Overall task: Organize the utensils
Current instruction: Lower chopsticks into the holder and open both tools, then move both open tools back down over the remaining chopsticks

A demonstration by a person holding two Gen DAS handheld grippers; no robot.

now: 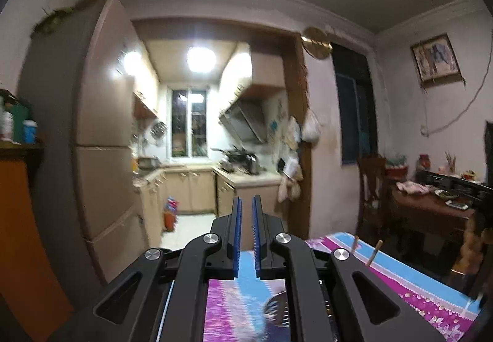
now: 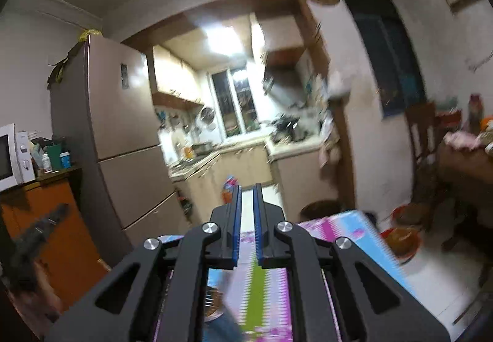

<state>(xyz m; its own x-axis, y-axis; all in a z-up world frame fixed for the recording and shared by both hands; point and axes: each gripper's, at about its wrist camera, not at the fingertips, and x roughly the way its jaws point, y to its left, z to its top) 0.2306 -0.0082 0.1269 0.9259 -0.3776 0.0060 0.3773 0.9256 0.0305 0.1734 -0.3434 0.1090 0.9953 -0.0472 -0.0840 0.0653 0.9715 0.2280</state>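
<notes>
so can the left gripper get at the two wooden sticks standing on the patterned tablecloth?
Probably yes: the left gripper holds nothing, the wooden sticks stand ahead to its right, nothing between; it's aimed over the patterned tablecloth and must swing right.

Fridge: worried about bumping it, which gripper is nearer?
Left. The fridge looms close beside the left gripper, on its left; the right gripper sits farther off, fridge ahead-left.

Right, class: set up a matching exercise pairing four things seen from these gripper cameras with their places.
Things:
1. microwave
2. framed picture
3. fridge
4. two wooden sticks

Places:
A. standing up beside the patterned tablecloth, right of the left gripper
B. on the orange cabinet
C. hanging on the right wall
D. left of the kitchen doorway

Pairs: 1-B, 2-C, 3-D, 4-A
</notes>
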